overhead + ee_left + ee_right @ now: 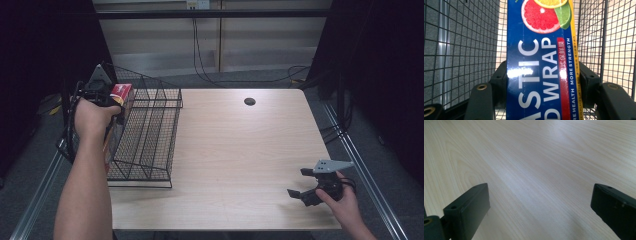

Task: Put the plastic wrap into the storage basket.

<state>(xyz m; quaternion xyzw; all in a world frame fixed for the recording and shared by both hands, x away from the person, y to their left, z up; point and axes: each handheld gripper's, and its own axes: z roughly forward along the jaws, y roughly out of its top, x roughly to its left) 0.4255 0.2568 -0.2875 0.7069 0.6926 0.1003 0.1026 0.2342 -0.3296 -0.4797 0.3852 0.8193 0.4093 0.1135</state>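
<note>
Plastic wrap box [540, 62], blue with grapefruit, orange and lime slices printed at the far end, white "PLASTIC ... WRAP" lettering, a red strip with Chinese text, yellow edge. Left claw [541, 82] is clamped on it, one black jaw pressed to each long side. In the high view the box [121, 93] shows a red end, sitting at the far left corner of the black wire basket [150, 135], with the left claw [107, 97] and left hand [92, 117] right over it.

Wire mesh surrounds the box on both sides in the left gripper view: basket wall [461, 42] at left, more mesh at right, light wood visible through the grid. Basket has wire dividers running lengthwise and stands on the counter's left edge; its wall sits between the hand and the open counter. Can't tell whether the box bottom touches the basket floor.

Counter [240, 155] is pale wood, with a round dark cable hole [249, 101] near the far edge, well apart from the basket.

Right claw [302, 192] is low over the near right corner of the counter, jaws spread wide, nothing between them; right hand [340, 200] grips it, grey triangular plate on top. Right gripper view: both jaws far apart over bare wood grain [536, 170].

Cables [200, 55] hang down behind the counter on a grey floor.
</note>
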